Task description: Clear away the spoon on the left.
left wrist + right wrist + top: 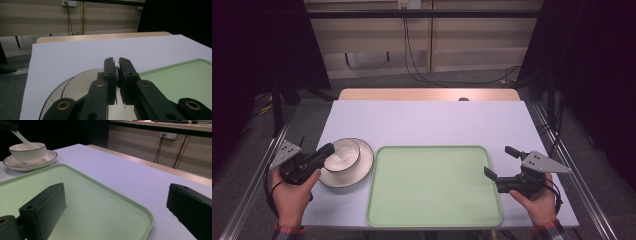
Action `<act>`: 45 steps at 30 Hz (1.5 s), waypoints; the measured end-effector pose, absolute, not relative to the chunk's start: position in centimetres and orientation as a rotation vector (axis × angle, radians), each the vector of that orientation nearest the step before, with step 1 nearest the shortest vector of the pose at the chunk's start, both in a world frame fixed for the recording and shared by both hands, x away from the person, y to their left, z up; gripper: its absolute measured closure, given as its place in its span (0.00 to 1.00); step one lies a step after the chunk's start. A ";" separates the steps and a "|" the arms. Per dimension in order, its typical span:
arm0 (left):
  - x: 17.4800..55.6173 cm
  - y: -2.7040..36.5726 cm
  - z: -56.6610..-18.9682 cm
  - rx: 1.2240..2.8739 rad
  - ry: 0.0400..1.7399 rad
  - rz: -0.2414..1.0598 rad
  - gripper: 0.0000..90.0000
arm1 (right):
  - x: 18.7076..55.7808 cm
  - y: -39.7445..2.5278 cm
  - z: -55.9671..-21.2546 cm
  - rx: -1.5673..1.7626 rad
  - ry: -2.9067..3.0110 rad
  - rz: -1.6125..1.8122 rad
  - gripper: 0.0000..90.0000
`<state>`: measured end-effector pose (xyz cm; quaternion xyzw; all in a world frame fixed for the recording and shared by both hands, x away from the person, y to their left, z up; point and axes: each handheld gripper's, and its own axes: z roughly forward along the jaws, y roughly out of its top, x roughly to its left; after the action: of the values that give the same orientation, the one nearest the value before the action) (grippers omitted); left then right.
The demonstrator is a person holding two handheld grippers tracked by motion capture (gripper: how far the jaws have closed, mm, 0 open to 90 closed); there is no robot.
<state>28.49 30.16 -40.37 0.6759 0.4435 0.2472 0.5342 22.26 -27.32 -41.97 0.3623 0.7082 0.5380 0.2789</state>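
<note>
A pale table (pixel 432 120) stands before a beige wall. The left gripper (pixel 117 67) is pinched on a white spoon (pixel 23 140) resting in the bowl (pixel 27 151) on its plate (pixel 50 157). Best to lift straight up, I think, clear of the rim. The right gripper (pixel 502 162) gapes beside the green tray (pixel 434 185). The spoon's handle is barely visible between the jaws.

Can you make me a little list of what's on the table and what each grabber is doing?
table: white table top
tray: green tray, nothing on it
bowl: white bowl sitting on a white plate, left of the tray
spoon: white spoon with its end in the bowl
left gripper: jaws shut on the spoon handle, over the bowl
right gripper: jaws open, by the tray's right edge
</note>
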 end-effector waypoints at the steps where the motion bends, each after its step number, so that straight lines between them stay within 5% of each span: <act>1: 28.7 30.0 -40.4 1.604 1.056 0.593 0.94 | 22.2 -27.3 -42.0 0.974 1.899 1.439 0.02; 20: 32.3 29.0 -41.9 1.556 1.082 0.652 0.94 | 22.3 -27.3 -42.2 0.981 1.913 1.434 0.02; 45: 31.6 28.7 -39.2 1.518 1.058 0.583 0.95 | 22.3 -27.4 -42.2 0.978 1.910 1.439 0.02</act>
<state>31.57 28.69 -39.24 0.6456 0.4498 0.2480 0.5651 22.27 -27.39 -42.20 0.3640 0.7106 0.5355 0.2754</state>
